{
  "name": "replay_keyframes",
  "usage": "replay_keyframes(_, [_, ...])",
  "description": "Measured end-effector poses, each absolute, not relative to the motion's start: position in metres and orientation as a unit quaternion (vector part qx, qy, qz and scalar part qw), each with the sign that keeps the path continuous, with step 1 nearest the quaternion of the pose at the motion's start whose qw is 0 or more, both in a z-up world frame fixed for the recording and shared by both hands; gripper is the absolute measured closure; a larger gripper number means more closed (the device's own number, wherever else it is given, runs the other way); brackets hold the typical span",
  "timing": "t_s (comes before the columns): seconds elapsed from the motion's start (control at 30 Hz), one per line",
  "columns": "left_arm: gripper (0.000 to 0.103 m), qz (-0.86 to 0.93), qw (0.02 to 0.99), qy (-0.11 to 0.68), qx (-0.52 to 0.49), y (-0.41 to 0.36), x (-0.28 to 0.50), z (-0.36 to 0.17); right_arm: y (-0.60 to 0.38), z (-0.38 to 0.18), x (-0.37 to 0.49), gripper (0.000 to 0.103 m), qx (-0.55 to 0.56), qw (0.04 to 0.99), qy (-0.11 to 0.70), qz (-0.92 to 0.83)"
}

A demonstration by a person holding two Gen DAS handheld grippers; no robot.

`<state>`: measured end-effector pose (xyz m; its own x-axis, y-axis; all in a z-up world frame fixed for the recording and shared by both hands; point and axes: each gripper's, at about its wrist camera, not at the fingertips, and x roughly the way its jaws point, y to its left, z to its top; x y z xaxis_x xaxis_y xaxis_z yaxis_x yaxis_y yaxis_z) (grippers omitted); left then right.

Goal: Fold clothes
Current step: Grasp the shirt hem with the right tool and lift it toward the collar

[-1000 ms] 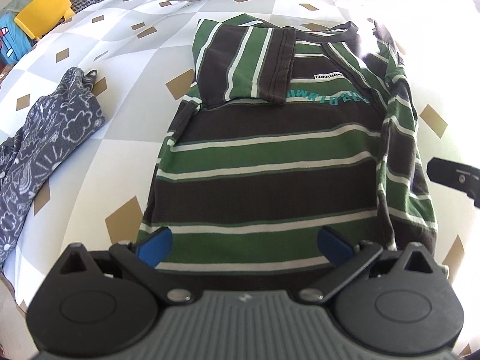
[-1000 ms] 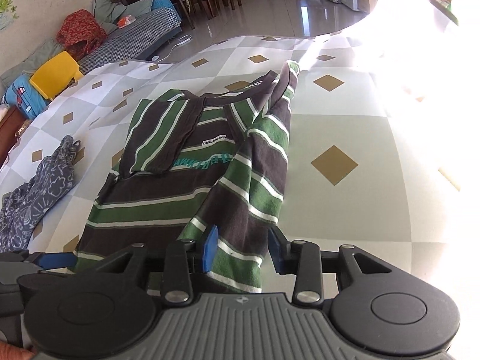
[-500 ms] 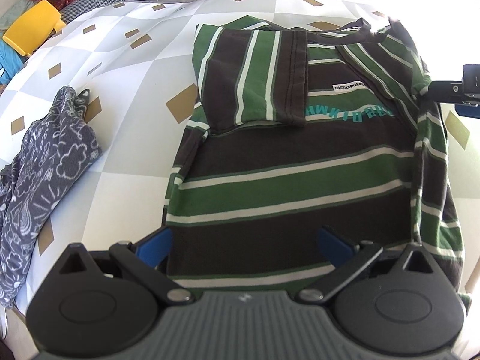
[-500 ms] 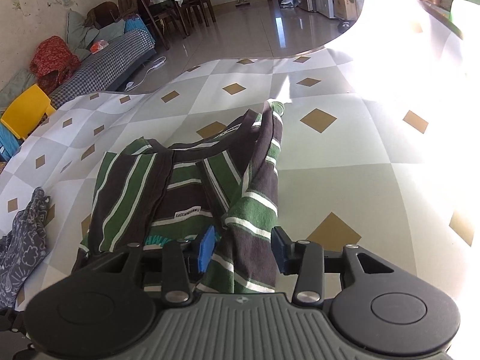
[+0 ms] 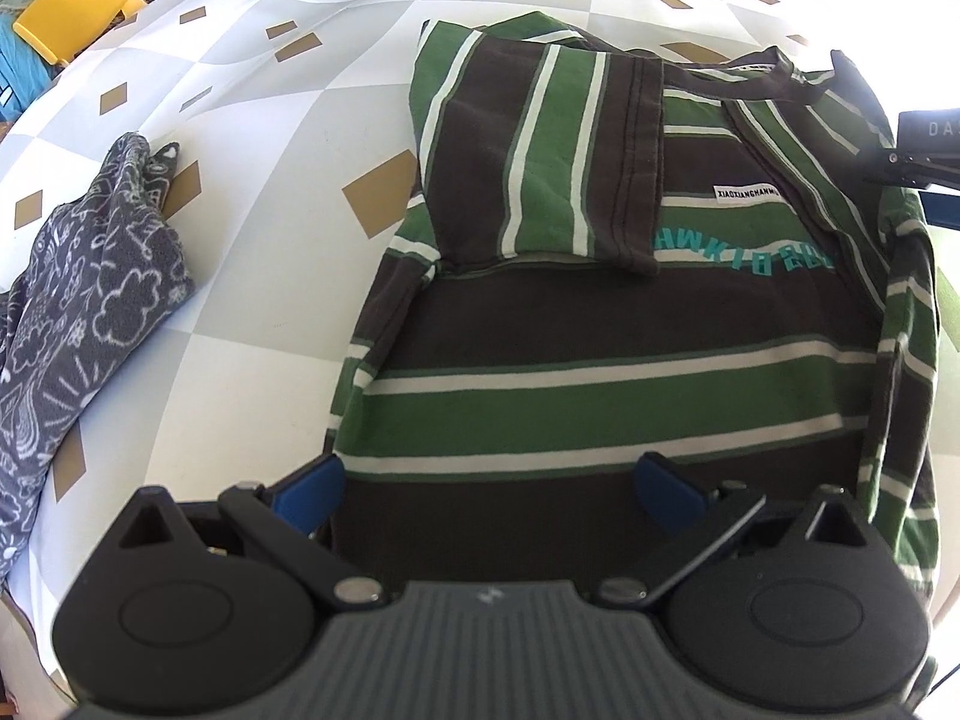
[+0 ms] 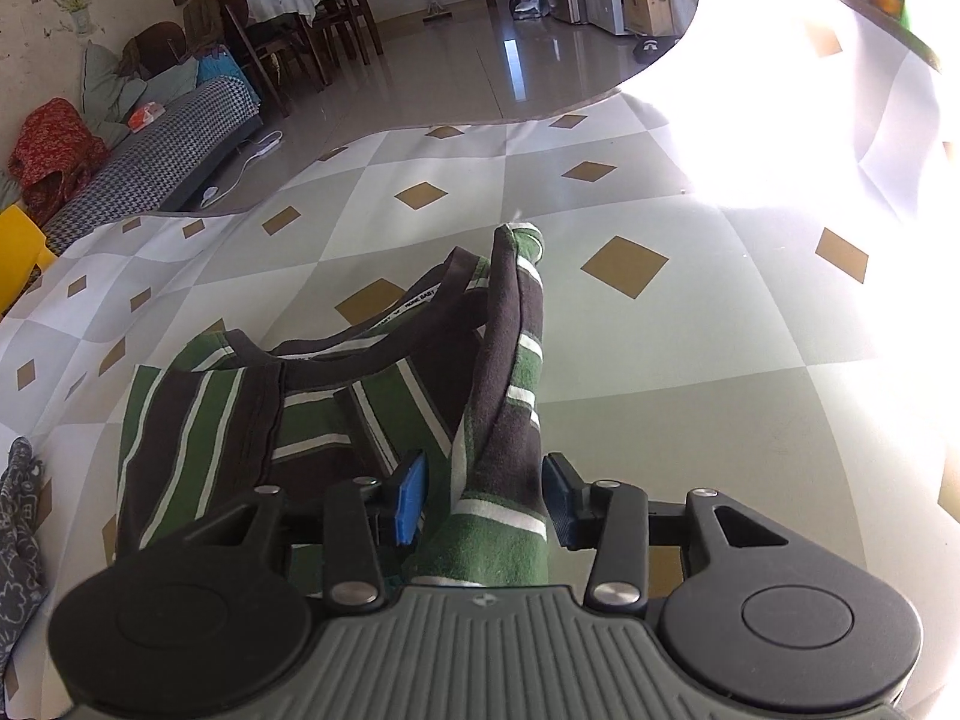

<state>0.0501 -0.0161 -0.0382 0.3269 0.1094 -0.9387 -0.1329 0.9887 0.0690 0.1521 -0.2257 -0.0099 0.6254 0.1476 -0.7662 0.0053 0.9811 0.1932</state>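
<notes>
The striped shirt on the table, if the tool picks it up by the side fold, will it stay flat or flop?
The striped shirt would probably flop: it is soft knit, and its side fold already bunches between the right tool's fingers. It likely weighs little, being one thin layer. The folded sleeve lies loose on top, so it may slide open when lifted.

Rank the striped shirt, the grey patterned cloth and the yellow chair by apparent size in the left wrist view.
1. Striped shirt, largest.
2. Grey patterned cloth, cut off at the frame edge.
3. Yellow chair, smallest, but far off and partly cropped, so its true size is unsure.
</notes>
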Motion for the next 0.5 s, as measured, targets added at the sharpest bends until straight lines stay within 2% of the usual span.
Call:
replay_keyframes(0.23, [0.000,0.069,0.813,0.578,-0.026,-0.012,0.050,-0.040,-0.227,-0.024,0.163,0.064,0.099,0.895,0.434,0.040])
replay_keyframes(0.3, [0.000,0.073,0.812,0.578,-0.030,-0.009,0.049,-0.040,-0.226,-0.025,0.163,0.083,0.096,0.897,0.429,0.037])
replay_keyframes(0.4, [0.000,0.073,0.811,0.579,-0.032,-0.008,0.048,-0.040,-0.225,-0.021,0.160,0.092,0.098,0.901,0.421,0.033])
replay_keyframes(0.5, [0.000,0.072,0.810,0.581,-0.035,-0.006,0.047,-0.040,-0.219,-0.013,0.155,0.094,0.087,0.910,0.404,0.032])
